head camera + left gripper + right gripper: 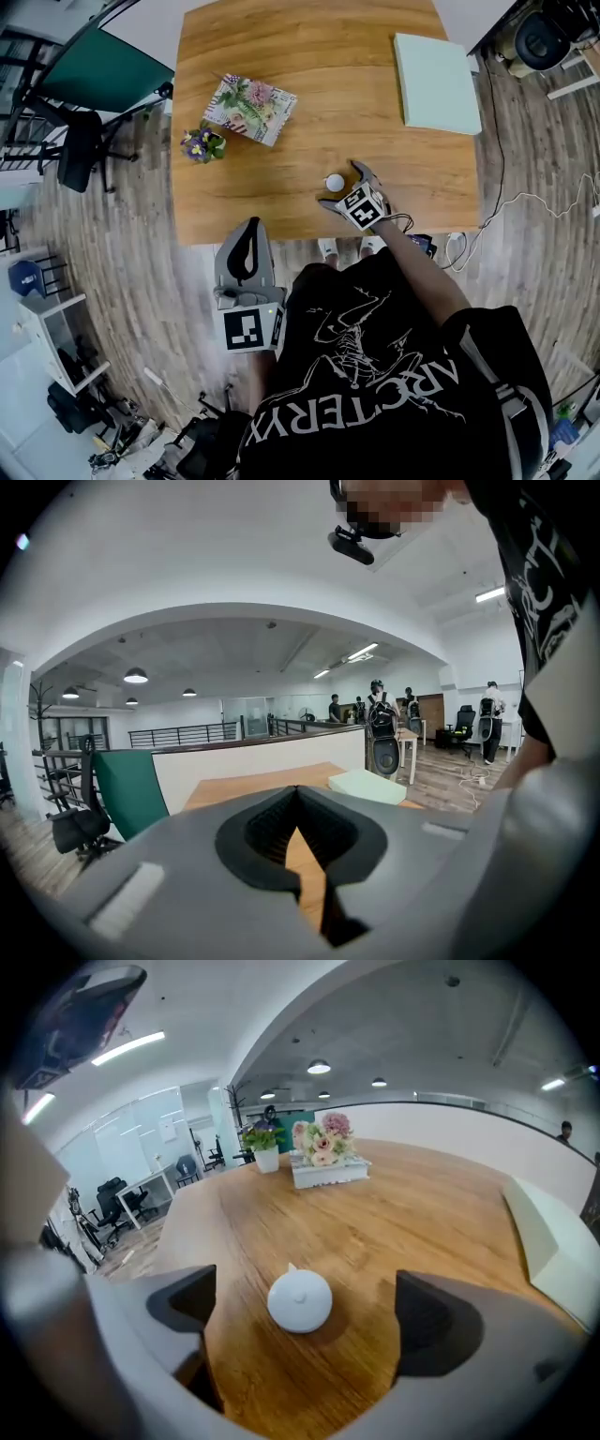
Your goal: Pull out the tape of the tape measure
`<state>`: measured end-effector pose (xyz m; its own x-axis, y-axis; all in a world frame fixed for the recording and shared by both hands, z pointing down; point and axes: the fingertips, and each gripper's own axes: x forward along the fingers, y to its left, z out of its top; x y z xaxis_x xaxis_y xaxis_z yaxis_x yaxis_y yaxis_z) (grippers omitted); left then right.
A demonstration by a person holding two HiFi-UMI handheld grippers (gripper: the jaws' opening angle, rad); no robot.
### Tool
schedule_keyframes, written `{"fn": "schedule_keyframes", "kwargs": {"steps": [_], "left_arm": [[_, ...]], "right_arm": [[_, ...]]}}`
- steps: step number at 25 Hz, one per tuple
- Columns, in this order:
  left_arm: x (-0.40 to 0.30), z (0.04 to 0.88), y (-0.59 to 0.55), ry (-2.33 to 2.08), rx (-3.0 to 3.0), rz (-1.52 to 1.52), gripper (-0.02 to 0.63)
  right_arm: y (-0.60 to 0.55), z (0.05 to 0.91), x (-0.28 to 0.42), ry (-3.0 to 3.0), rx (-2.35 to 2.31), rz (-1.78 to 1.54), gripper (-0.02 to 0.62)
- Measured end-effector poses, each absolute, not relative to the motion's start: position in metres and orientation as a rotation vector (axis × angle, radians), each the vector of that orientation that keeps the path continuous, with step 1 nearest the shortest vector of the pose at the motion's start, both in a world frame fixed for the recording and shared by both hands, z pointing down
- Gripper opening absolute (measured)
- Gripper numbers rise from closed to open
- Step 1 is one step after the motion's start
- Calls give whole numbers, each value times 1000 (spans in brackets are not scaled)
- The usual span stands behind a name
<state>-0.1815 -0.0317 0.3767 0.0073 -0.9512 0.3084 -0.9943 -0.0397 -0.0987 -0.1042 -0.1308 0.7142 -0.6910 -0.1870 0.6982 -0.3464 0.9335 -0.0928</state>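
Wood-plank flooring surrounds a square wooden table (pixel 309 56) in an open office, with a dark office chair (pixel 80 145) standing off its left side. On the table the tape measure (pixel 299 1301), a small round white case, sits close to the near edge, towards the right. The right gripper (pixel 339 186) is low over the wood there with its jaws spread wide, one on either side of the case. Bare table shows between each dark pad and the white shell, so neither pad presses on it and the case rests free on the table. The left gripper (pixel 248 234) is held back off the table, just short of the near edge and close to the person's body. Its jaws are pressed together with nothing between them, and only a sliver of tabletop shows through the notch behind the tips. Further back on the table lie a flower-printed book (pixel 249 108) and a small potted plant (pixel 202 144) at the left edge, well apart from the case, and a pale green slab (pixel 436 82) lies at the far right
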Motion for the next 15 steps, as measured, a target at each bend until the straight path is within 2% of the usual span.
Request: {"fn": "schedule_keyframes", "kwargs": {"steps": [7, 8, 9, 15], "left_arm": [[-183, 376, -28, -2093, 2086, 434, 11], [-181, 374, -29, -2093, 2095, 424, 11], [-179, 372, -30, -2091, 2099, 417, 11], [-177, 375, -32, -2080, 2101, 419, 11]], "right_arm": [[-128, 730, -107, -2248, 346, 287, 558], [-131, 730, -102, -2221, 360, 274, 502], [-134, 730, -97, -2197, 381, 258, 209], [-139, 728, -83, -2165, 360, 251, 212]]}}
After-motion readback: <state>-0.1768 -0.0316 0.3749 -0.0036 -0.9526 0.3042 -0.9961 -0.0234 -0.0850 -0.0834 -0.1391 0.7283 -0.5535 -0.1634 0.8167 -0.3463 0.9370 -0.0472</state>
